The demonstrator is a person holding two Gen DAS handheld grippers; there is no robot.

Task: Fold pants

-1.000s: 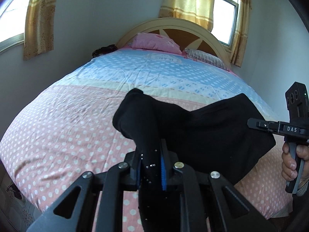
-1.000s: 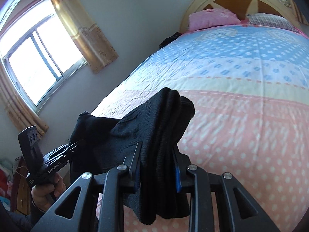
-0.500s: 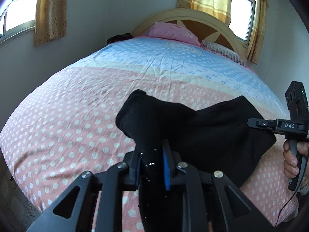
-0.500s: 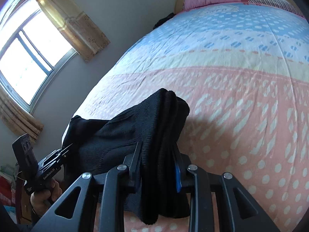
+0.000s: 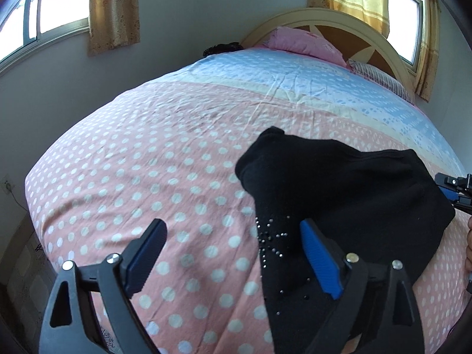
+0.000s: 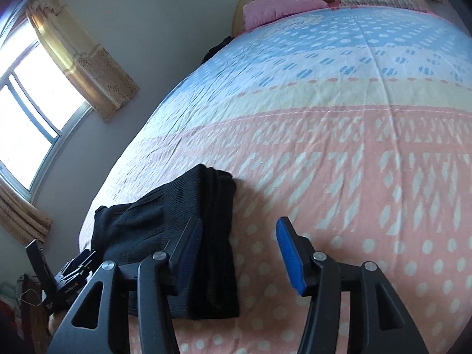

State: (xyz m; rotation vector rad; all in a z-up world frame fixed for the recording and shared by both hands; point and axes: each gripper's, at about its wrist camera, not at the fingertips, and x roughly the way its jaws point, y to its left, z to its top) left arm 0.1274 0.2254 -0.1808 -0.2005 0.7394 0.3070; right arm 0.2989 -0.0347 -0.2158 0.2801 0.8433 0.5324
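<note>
The black pants (image 5: 348, 183) lie in a folded heap on the pink dotted quilt (image 5: 147, 162) near the foot of the bed. My left gripper (image 5: 231, 224) hovers low over their left edge, jaws opening wide. A strip of cloth with small studs runs between the jaws beside the blue right pad (image 5: 320, 261), unpinched. In the right wrist view the pants (image 6: 141, 230) rest flat. My right gripper (image 6: 239, 224) stands over their right edge, jaws opening, its left finger (image 6: 188, 242) over the cloth and the right one above bare quilt (image 6: 354, 177).
A pink pillow (image 5: 301, 41) and a striped one (image 5: 380, 76) lie by the curved headboard (image 5: 354, 20). Dark clothing (image 5: 221, 48) sits at the far left corner. Windows with yellow curtains (image 6: 88, 67) flank the bed. The other gripper (image 6: 70, 274) shows at bottom left.
Both grippers were shut on the pants; now both jaws have spread and let go. The pants have settled onto the quilt, and both grippers have sunk closer to the bed.
</note>
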